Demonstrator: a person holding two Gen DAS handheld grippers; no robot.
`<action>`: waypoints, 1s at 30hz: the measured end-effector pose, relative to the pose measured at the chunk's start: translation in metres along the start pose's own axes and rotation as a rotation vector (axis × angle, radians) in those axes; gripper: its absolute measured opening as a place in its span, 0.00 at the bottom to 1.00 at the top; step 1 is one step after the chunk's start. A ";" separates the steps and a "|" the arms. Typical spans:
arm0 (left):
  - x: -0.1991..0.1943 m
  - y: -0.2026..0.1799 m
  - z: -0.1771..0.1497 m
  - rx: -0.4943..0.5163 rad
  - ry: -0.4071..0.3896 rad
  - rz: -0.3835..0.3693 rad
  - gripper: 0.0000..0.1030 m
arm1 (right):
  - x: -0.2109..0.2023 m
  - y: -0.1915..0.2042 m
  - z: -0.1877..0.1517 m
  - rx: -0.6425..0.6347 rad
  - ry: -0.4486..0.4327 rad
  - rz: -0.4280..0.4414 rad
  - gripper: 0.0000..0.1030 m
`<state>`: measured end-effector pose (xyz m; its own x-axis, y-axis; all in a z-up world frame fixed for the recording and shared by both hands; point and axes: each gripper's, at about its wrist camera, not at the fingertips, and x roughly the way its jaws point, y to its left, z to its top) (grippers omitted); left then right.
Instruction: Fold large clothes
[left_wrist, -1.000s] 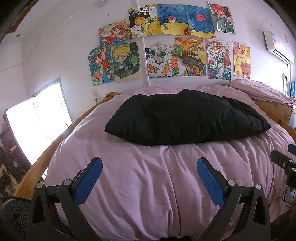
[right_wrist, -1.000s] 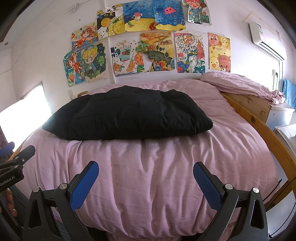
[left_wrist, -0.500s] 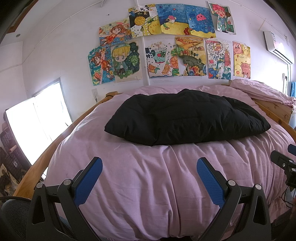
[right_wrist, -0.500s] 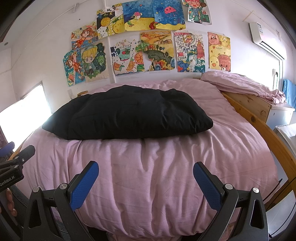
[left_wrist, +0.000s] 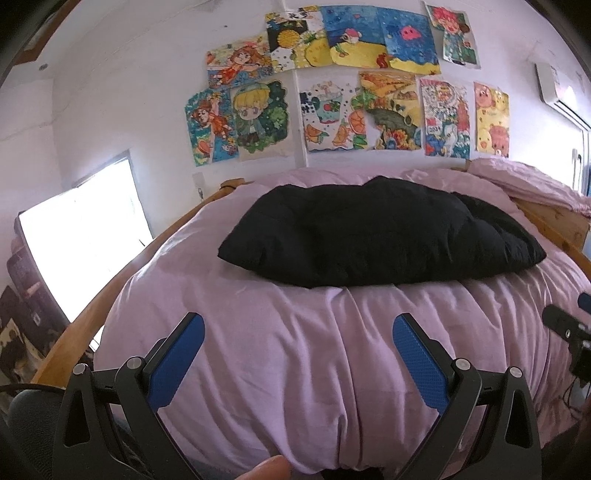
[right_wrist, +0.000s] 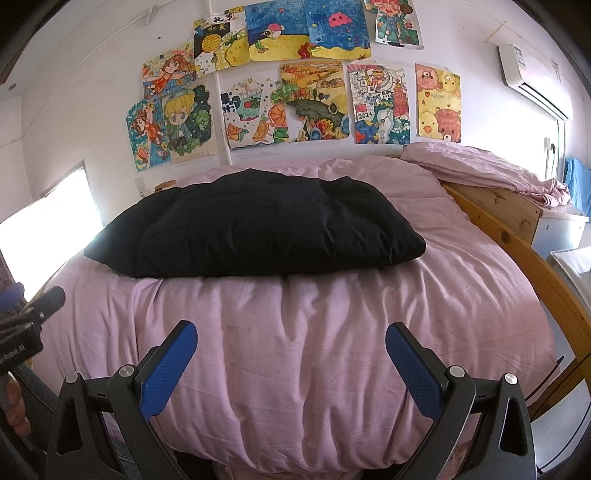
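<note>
Ahead of us, the black garment (left_wrist: 380, 230) (right_wrist: 255, 229) lies folded into a thick bundle on the pink bed (left_wrist: 295, 350) (right_wrist: 332, 332) — well beyond both claws. Our left claw (left_wrist: 297, 332) and right claw (right_wrist: 291, 339) hang released, fingers spread wide, grasping nothing.

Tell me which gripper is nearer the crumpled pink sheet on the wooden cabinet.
Right. The crumpled pink sheet lies ahead-right of the right gripper; the left gripper sits farther left.
</note>
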<state>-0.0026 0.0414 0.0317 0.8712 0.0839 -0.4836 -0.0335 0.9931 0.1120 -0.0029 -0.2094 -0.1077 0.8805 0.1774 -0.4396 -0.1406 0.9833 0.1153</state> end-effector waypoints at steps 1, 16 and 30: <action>0.000 -0.001 0.000 0.010 0.001 -0.003 0.97 | 0.000 0.000 0.000 0.003 -0.004 0.001 1.00; 0.003 0.000 -0.003 0.052 -0.011 -0.013 0.97 | -0.005 -0.002 -0.004 0.013 -0.018 0.005 1.00; 0.003 0.000 -0.004 0.049 -0.015 -0.015 0.97 | -0.005 0.000 -0.004 0.011 -0.015 0.003 1.00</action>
